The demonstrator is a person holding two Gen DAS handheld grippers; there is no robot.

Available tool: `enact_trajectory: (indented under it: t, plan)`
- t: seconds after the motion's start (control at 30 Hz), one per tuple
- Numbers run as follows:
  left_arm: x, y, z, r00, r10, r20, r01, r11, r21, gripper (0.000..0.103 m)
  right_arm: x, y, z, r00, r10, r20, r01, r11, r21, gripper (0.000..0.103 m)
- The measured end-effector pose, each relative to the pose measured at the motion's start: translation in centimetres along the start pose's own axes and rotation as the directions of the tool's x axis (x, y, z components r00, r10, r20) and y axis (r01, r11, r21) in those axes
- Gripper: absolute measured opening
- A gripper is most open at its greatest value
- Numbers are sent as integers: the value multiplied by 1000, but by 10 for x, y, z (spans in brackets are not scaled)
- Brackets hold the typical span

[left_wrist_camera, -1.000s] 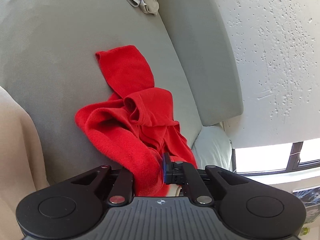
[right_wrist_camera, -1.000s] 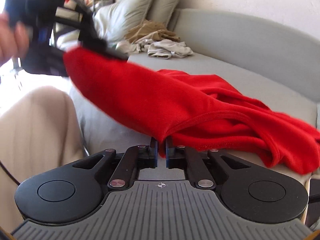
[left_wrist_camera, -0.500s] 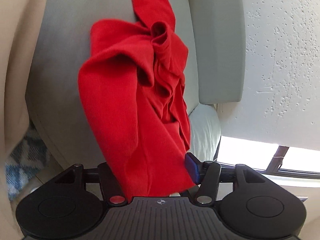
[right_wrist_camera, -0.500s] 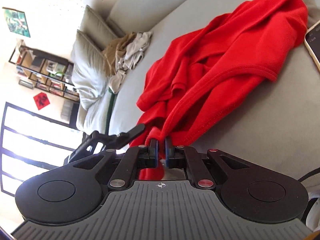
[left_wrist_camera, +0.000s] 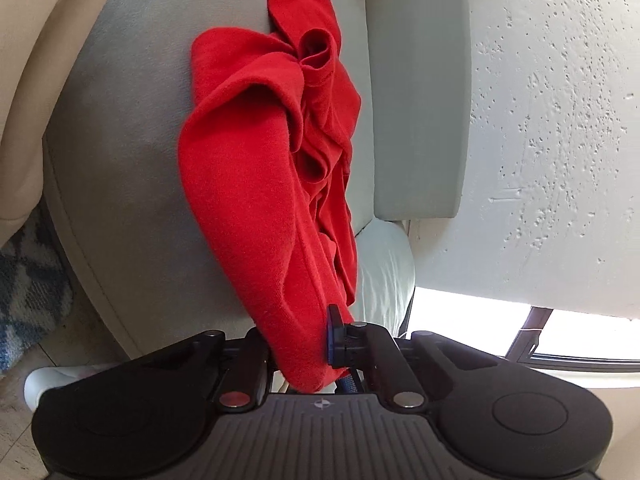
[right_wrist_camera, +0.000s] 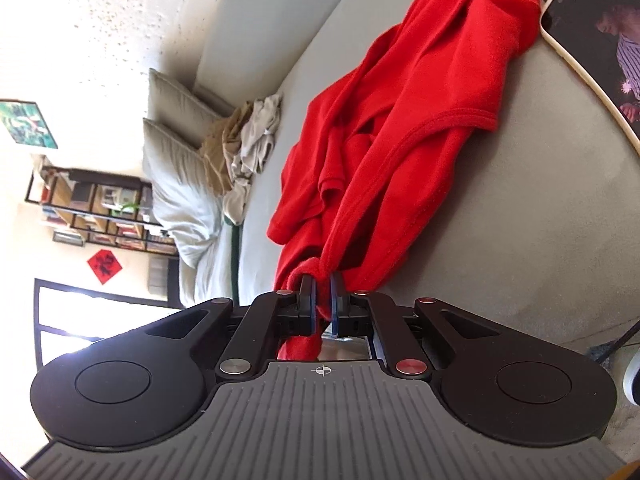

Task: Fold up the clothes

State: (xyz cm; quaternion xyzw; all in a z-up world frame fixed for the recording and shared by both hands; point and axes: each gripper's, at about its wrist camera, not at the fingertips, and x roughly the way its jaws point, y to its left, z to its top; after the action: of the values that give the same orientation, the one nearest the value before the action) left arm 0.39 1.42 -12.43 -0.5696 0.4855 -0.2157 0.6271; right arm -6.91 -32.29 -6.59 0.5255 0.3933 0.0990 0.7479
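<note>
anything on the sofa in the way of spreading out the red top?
Both grippers already grip the red top. A phone lies on the sofa beside its far end, and a clothes pile sits farther along the seat.

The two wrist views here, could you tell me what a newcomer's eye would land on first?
The bright red garment dominates both views, lying crumpled along the grey sofa seat, with each end pinched in a gripper: the left gripper and the right gripper are both shut on it. After that, the phone with a lit screen sits beside the garment's far end, and a pile of beige clothes lies against the cushions.
</note>
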Motion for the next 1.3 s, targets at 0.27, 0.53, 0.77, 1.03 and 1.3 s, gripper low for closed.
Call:
enact_trajectory:
  t: [0.27,0.53,0.77,1.03,1.3]
  plan:
    - [-48,-50,24,995,31,96,-48,983,176,2,-13,8,6,994,-111,17,112,988,-108,76]
    - [-97,-67,72,961,39,275,-95,977,192,2,-53,-30,31,969,-136,205,133,991,31,55]
    - [-73,-69,74,957,76,279,-142,963,227,3,-21,-37,33,923,-307,233,332,940,-74,51]
    - [-70,-63,89,955,92,283,-162,958,235,3,0,-44,43,879,-249,407,363,902,-233,62]
    - [-55,-60,103,950,121,289,-189,957,219,3,39,-35,35,815,-258,519,510,744,-431,59]
